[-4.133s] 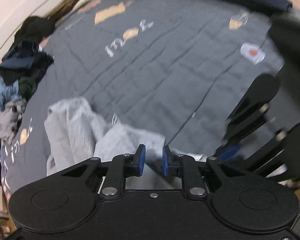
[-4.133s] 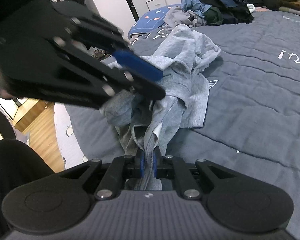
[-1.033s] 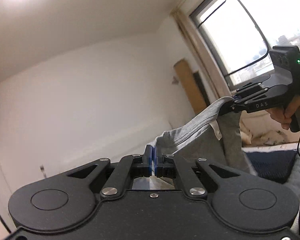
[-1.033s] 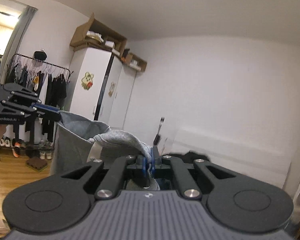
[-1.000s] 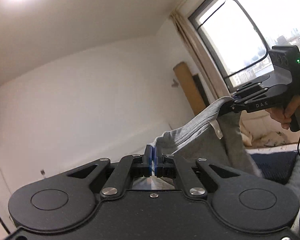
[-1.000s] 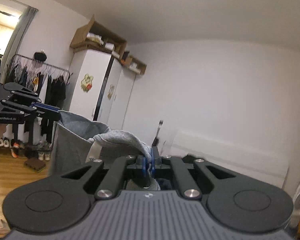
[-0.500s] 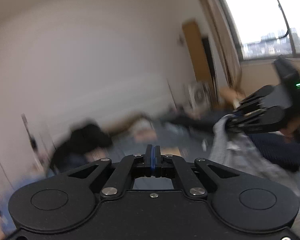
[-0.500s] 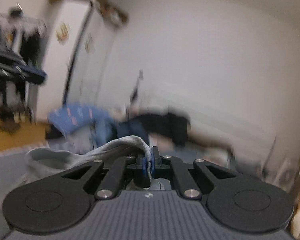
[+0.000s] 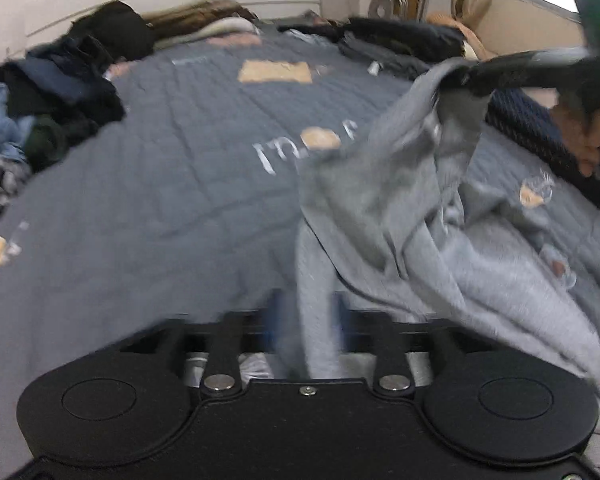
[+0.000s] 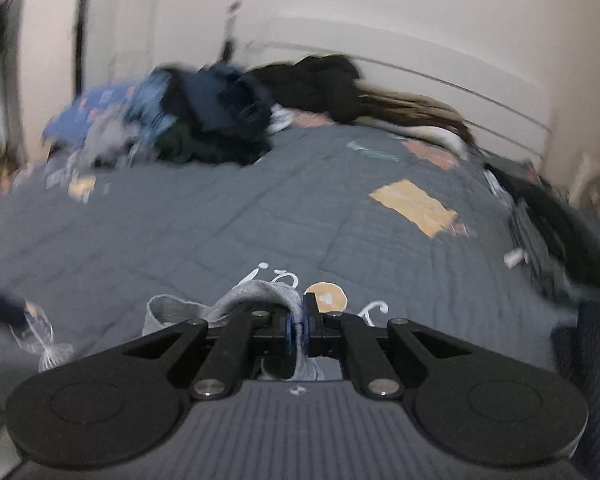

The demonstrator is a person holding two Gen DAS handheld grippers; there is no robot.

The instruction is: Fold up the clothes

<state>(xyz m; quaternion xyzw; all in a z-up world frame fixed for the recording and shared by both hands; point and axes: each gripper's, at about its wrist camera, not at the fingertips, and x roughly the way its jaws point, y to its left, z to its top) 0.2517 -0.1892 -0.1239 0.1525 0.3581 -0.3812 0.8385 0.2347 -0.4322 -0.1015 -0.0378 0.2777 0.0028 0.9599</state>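
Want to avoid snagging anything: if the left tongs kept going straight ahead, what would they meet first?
The grey garment, a strip already lying between the opening left tongs; beyond it, probably the quilt, though blur hides depth.

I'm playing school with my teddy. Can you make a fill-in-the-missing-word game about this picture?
1. The right tool is pinching a piece of ______ cloth.
2. The grey top is lying on a quilt on the ______.
3. The left tool is opening, and the cloth between its fingers is ______ in colour.
4. The messy clothes pile sits at the ______ end of the bed.

Missing words: grey; bed; grey; far
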